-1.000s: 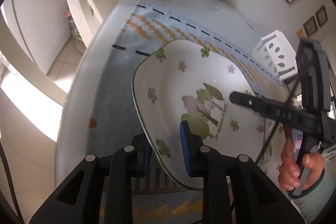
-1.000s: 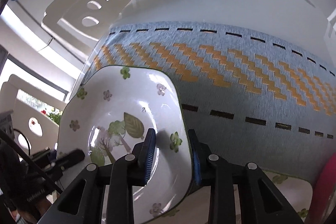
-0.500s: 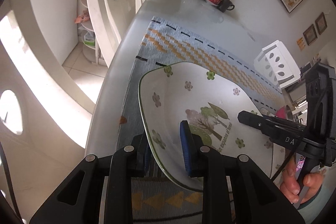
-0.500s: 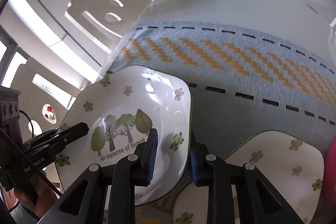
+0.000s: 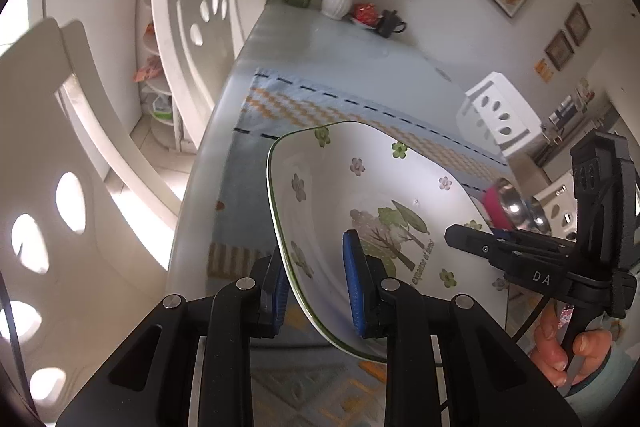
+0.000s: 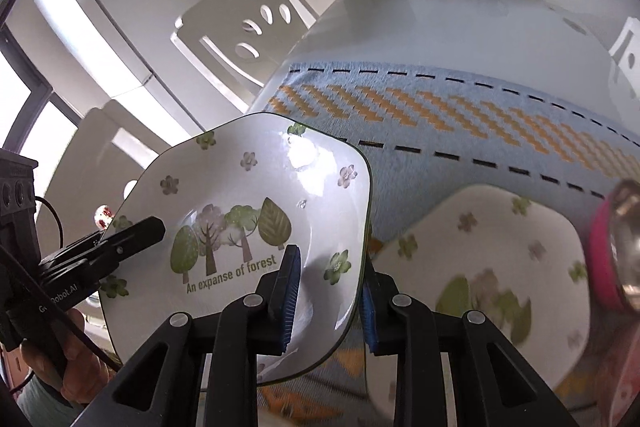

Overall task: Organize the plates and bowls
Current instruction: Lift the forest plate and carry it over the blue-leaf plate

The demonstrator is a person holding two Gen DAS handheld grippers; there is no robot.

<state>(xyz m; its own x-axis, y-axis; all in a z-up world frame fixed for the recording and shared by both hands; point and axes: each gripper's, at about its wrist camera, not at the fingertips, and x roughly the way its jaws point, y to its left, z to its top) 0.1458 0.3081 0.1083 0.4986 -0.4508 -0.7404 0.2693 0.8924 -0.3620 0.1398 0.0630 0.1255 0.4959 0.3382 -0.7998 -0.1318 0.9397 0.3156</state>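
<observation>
A blue woven mat [image 6: 460, 131] covers the table. Both grippers, left gripper [image 5: 316, 283] and right gripper [image 6: 328, 299], clamp the lifted plate's [image 6: 256, 211] opposite rims. The second plate [image 6: 480, 255] lies below, on the right gripper's side.

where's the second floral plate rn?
Right wrist view, lower right: the second plate lies on the blue mat, just left of the pink bowl, right of the held plate.

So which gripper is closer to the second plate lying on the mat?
Right. The right gripper, gripping the lifted plate, sits just beside the second plate; the left gripper holds the opposite rim, farther off.
</observation>
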